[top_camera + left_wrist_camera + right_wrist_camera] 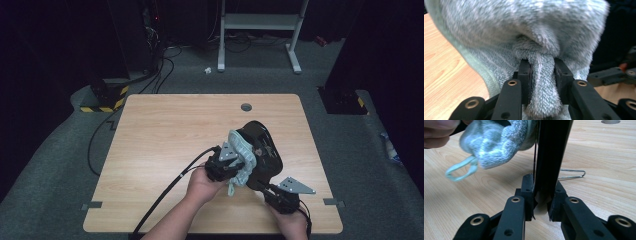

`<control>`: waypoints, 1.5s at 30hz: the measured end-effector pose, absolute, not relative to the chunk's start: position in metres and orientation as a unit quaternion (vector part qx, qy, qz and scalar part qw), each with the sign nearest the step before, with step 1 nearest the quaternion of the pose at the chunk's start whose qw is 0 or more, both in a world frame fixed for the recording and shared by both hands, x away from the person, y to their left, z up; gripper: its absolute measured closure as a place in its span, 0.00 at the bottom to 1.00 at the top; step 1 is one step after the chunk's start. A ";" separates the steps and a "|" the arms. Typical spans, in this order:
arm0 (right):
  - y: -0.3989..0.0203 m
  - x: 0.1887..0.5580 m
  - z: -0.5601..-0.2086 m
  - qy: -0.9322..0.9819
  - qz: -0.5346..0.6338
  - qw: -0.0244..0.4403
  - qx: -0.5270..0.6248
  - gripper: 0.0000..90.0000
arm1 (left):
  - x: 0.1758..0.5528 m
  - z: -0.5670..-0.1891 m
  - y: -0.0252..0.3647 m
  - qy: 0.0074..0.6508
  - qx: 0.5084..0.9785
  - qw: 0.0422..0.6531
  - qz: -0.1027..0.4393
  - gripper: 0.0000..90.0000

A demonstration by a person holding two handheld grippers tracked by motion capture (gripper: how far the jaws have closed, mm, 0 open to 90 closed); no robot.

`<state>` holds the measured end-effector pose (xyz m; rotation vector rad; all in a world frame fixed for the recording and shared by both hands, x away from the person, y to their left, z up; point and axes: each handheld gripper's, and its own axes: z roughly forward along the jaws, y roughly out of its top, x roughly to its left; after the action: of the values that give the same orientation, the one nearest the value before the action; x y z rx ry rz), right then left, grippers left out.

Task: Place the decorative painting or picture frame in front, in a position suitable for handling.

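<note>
The towel point(541, 82) is pinched as a thick fold between the left gripper's point(541, 75) jaws, draped against the black pan point(260, 150), whose handle point(549, 170) the right gripper point(541, 197) clamps. Both hang over the table's point(165, 135) near right part; bare wood lies left and beyond.

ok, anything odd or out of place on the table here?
Nothing damaged or spilled. The left gripper pinches a fluffy grey-green towel against a glossy black flat object that the right gripper clamps at its edge. Its thin wire stand rests on the wooden table.
</note>
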<state>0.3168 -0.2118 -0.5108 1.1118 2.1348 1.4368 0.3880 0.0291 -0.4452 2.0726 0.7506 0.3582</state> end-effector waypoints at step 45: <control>-0.210 0.319 -0.510 0.761 0.499 0.170 0.377 0.84 | 0.399 -0.493 0.039 0.341 0.815 0.448 0.137 0.79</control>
<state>0.3194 -0.2097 -0.5098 1.0723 2.1621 1.4188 0.3986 0.0386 -0.4935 2.0172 0.8448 0.3401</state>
